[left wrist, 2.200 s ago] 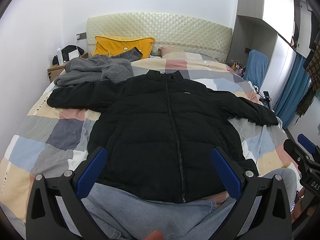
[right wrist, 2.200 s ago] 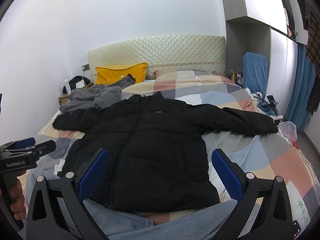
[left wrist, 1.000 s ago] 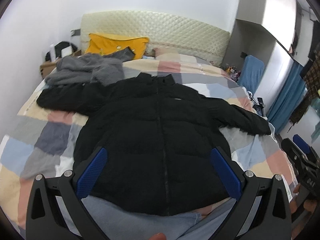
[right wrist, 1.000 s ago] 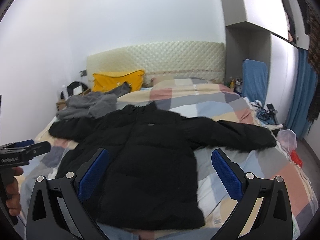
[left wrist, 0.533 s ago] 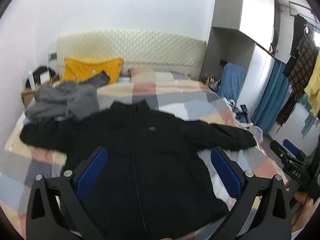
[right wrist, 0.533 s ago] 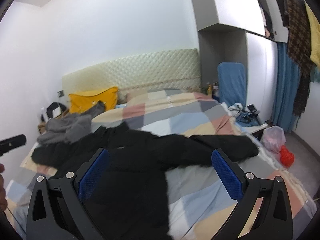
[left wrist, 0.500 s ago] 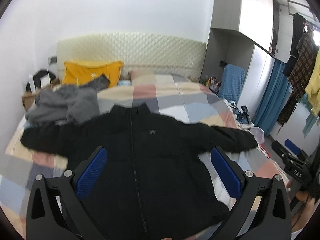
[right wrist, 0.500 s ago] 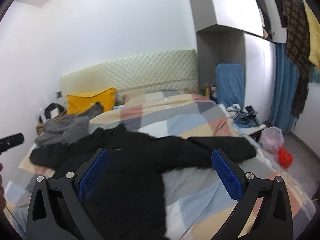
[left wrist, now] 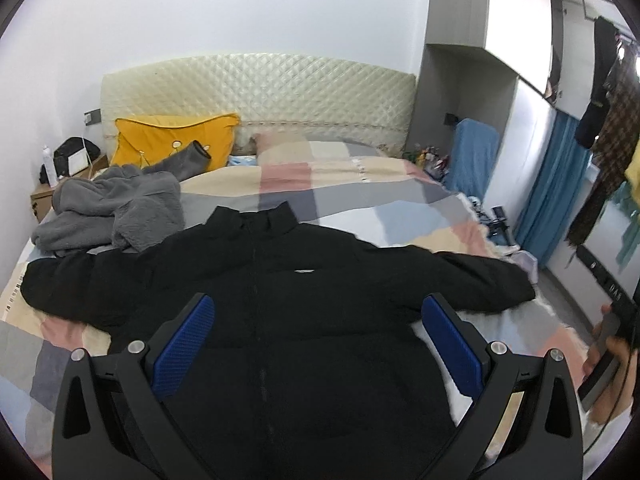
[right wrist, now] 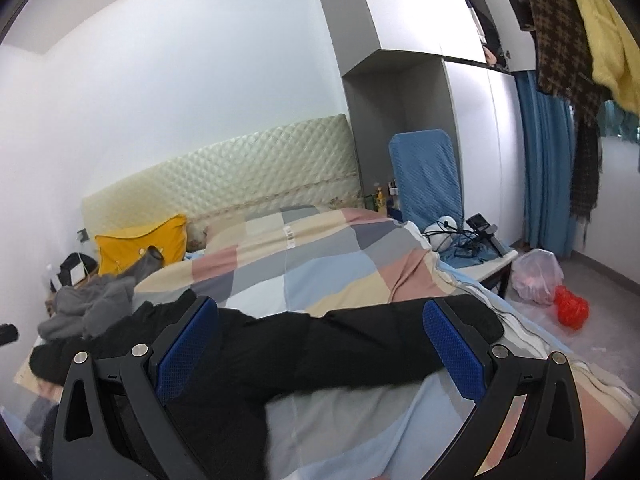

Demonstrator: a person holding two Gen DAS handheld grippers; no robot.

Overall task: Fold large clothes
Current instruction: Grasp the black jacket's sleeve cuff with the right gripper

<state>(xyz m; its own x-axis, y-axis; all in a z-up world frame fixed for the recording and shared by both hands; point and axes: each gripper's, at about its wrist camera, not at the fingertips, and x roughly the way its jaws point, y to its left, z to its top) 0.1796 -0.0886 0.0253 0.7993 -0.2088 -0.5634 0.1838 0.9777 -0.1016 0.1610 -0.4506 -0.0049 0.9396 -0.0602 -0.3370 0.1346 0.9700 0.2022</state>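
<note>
A black puffer jacket [left wrist: 304, 320] lies flat on the bed, zipped, front up, both sleeves spread out. My left gripper [left wrist: 318, 336] is open and empty, held above the jacket's chest. My right gripper [right wrist: 320, 344] is open and empty, held above the jacket's right sleeve [right wrist: 360, 344], whose cuff lies near the bed's right edge. The right gripper's handle shows at the right edge of the left wrist view [left wrist: 608, 344].
The bed has a patchwork quilt [right wrist: 320, 264] and a padded headboard [left wrist: 256, 92]. A grey fleece garment [left wrist: 116, 208] and a yellow pillow [left wrist: 172, 140] lie at the far left. A blue chair [right wrist: 426, 176], a low bench with cables [right wrist: 476, 256] and bags [right wrist: 538, 272] stand at the bed's right.
Both grippers have come forward over the jacket and swung right. The right gripper now looks along the right sleeve. Both stay open and empty.
</note>
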